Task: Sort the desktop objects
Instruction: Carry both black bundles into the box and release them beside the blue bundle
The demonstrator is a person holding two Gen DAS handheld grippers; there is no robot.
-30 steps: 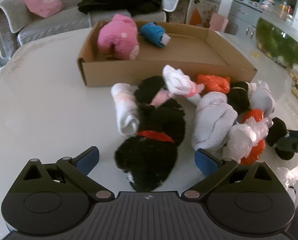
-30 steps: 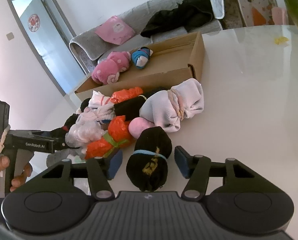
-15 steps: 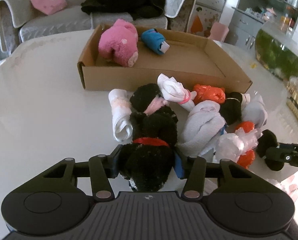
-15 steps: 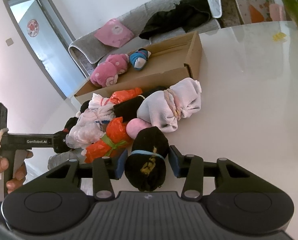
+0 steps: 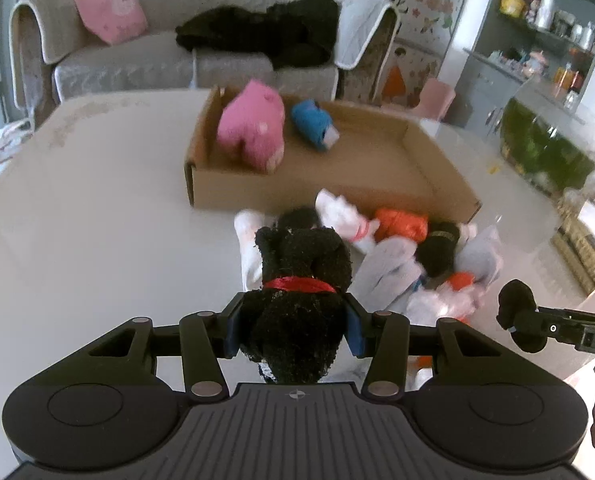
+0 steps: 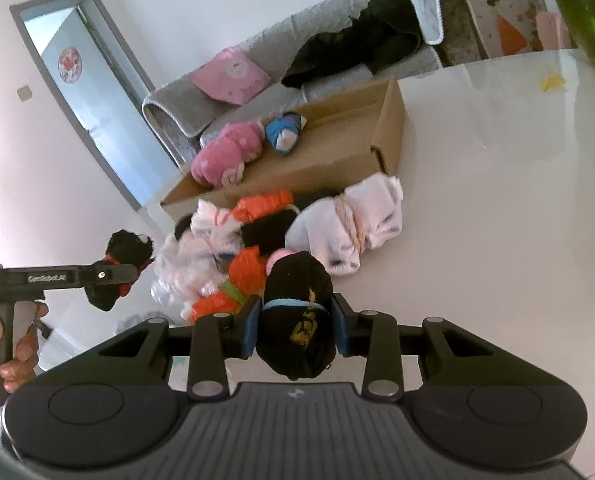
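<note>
Presently, the left gripper point(image 5: 293, 326) is closed on a fluffy black sock bundle point(image 5: 297, 288) tied with a red band, its blue-padded fingers point(image 5: 233, 330) pressing both flanks; the bundle is clear of the table point(image 5: 97, 220). The right gripper point(image 6: 293, 330) is likewise clamped on a black sock roll point(image 6: 297, 316) bearing a blue band and gold marking. From the left wrist view, the remaining pile of sock bundles point(image 5: 409, 248) lies at 1 o'clock, touching the near wall of the cardboard box point(image 5: 297, 188) at 12 o'clock. Inside the box, a pink plush bundle point(image 5: 253, 132) and a blue sock roll point(image 5: 311, 124) sit at its far left end, just beside each other.
</note>
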